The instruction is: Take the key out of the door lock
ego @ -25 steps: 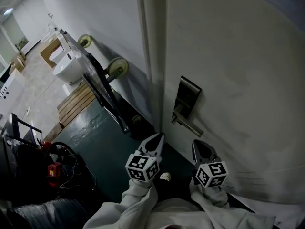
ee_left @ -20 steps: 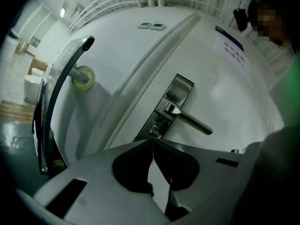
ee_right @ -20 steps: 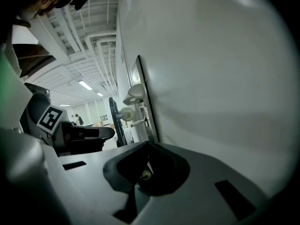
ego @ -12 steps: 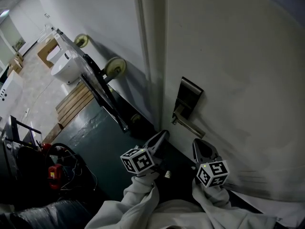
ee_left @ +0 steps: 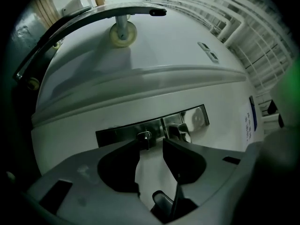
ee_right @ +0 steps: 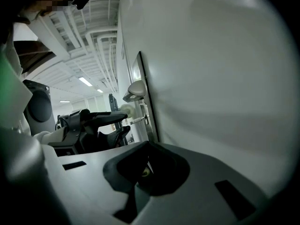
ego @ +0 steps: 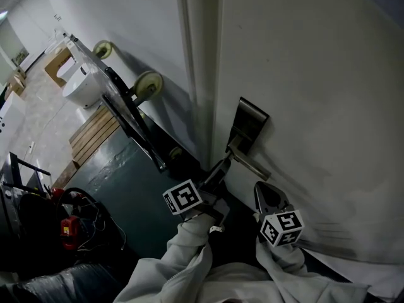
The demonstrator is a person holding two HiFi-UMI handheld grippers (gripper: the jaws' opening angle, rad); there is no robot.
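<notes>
The right gripper (ee_right: 143,165) sits at six o'clock, jaws together; the door (ee_right: 225,78) fills three o'clock; the key (ee_right: 138,121) juts from the lock (ee_right: 143,78) toward nine o'clock, where the left gripper (ee_right: 124,122) has just been opening its jaws.

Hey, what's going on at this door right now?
A person works at a white door with a gripper in each hand. The left gripper is up at the metal lock plate. Its jaws have just been opening, and the key sticks out of the lock just ahead of the gap between them, not gripped. The right gripper hangs near the lever handle, jaws together.
</notes>
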